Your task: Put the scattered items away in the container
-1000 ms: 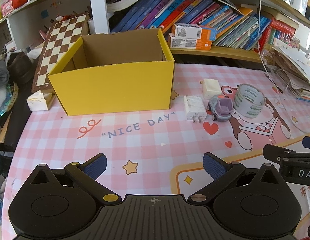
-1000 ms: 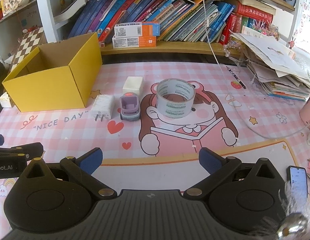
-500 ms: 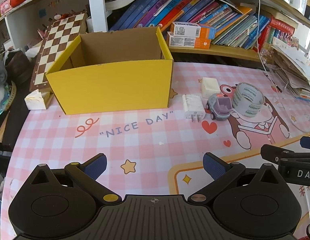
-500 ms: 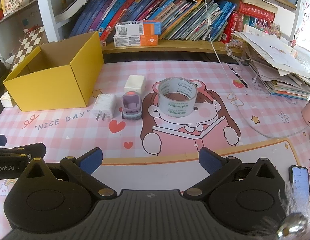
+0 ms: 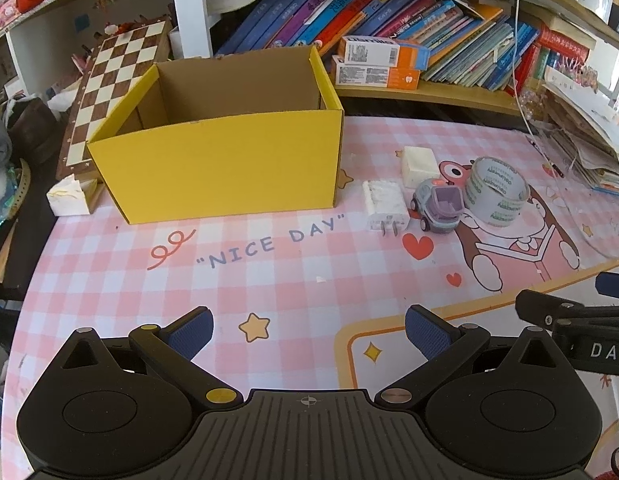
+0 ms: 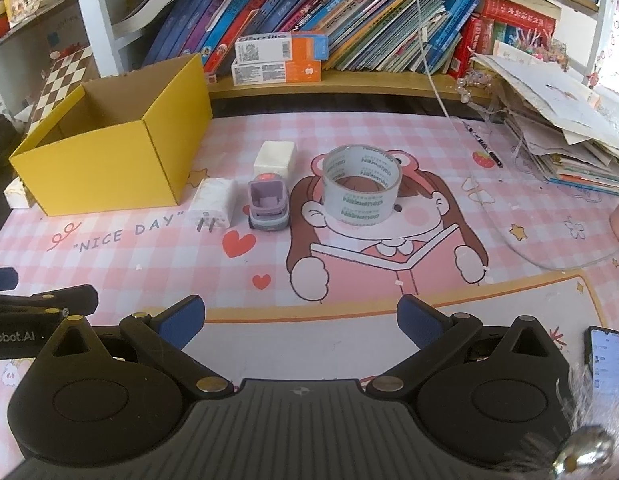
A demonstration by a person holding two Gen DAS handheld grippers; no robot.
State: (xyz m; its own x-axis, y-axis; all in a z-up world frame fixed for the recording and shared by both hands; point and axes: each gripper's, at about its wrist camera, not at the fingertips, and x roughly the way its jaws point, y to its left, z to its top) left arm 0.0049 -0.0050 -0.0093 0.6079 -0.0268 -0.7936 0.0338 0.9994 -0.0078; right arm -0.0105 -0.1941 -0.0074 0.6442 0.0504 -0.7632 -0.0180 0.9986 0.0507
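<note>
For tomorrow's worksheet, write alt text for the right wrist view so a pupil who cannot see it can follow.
The open right gripper hovers over a pink cartoon desk mat, facing four loose items: a tape roll, a toy car, a white charger and a white block. An open yellow box stands to their left, before a bookshelf.

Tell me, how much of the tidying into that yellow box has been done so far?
Nothing looks done: what shows of the yellow box inside is bare. Nothing is in hand either; the left claw and right claw are both open over the mat. The charger, toy car, white block and tape roll are all left outside.
</note>
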